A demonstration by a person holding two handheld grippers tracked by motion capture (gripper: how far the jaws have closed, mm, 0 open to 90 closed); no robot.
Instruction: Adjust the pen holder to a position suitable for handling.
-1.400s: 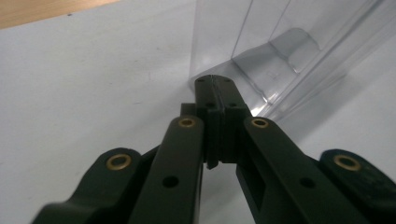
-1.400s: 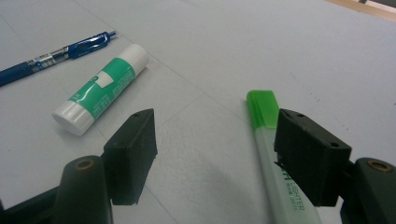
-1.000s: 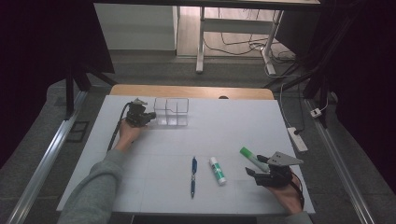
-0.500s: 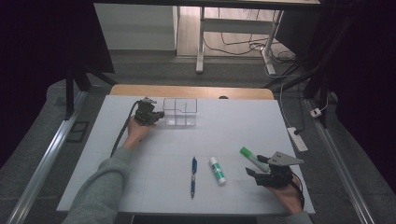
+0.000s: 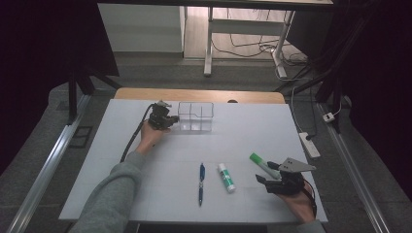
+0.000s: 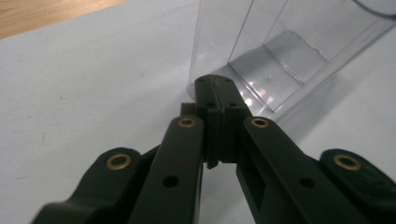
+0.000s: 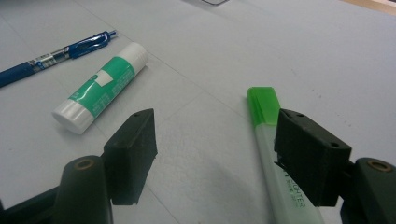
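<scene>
We list first the clear plastic organizer (image 5: pixel 196 116), a box with divided compartments, standing upright at the far middle of the white table (image 5: pixel 252 121). Our left gripper (image 5: pixel 167 120) sits just beside the organizer's left end; in the left gripper view its jaws are pressed together with nothing between them, their tips at the foot of the organizer's (image 6: pixel 280 60) nearest corner, and we cannot tell whether they touch it.

Our right gripper (image 5: pixel 265 178) rests at the near right of the table, jaws spread wide and empty. A green highlighter (image 5: pixel 264 165) lies on the table just beside it; in the right gripper view the highlighter (image 7: pixel 271 140) runs under the right-hand jaw rather than between the two, cap pointing away.

Left of the highlighter lies a glue stick (image 5: pixel 226 176) with a green and white label, and left of that a blue pen (image 5: pixel 201 182), both flat on the near middle of the table, apart from each other and well apart from the organizer.
</scene>
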